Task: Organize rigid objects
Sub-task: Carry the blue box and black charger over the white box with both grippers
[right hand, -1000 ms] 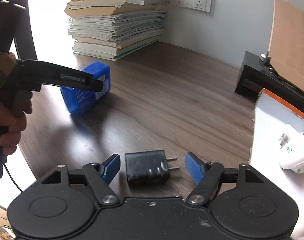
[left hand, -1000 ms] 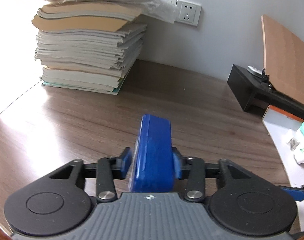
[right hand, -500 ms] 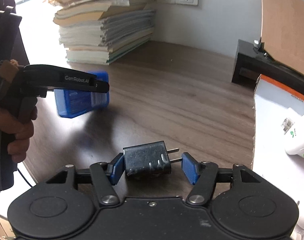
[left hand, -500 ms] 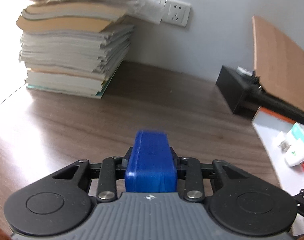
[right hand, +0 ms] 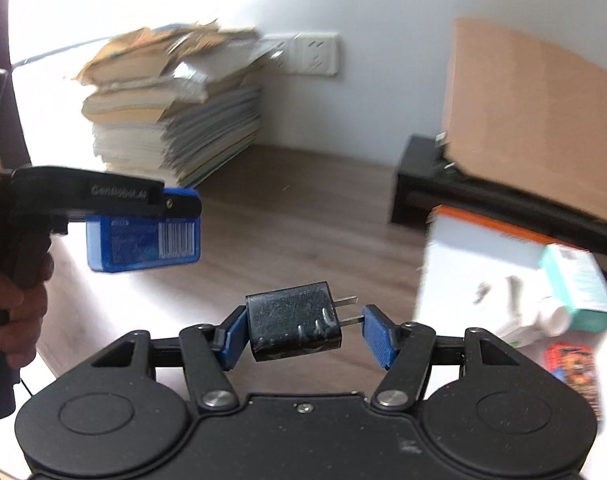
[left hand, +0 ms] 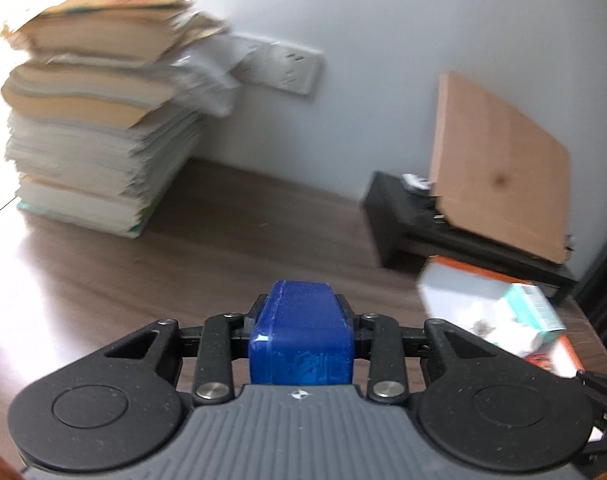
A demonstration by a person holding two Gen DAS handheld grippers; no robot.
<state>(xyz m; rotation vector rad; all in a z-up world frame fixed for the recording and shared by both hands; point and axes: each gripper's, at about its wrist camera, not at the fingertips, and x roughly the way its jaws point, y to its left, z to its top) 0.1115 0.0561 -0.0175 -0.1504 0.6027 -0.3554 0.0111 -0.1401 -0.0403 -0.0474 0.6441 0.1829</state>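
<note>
My left gripper point(left hand: 301, 316) is shut on a blue plastic box point(left hand: 301, 340) and holds it in the air above the wooden table point(left hand: 223, 248). The same box point(right hand: 143, 246), with a barcode label, shows in the right wrist view at the left, under the left gripper point(right hand: 179, 204). My right gripper point(right hand: 299, 330) is shut on a black plug adapter point(right hand: 293, 326), its two prongs pointing right against the right pad, lifted off the table. A white open box point(right hand: 483, 264) with an orange rim holds small items at the right.
A tall stack of books and papers point(left hand: 95, 140) stands at the back left by the wall socket point(left hand: 291, 68). A black stand point(left hand: 387, 220) with a leaning cardboard sheet point(left hand: 499, 168) is at the back right. A teal carton point(right hand: 575, 280) lies in the white box.
Both grippers rose off the table with their loads. The right gripper closed on the adapter and lifted it. The blue box went from resting on the table to held in the air.
</note>
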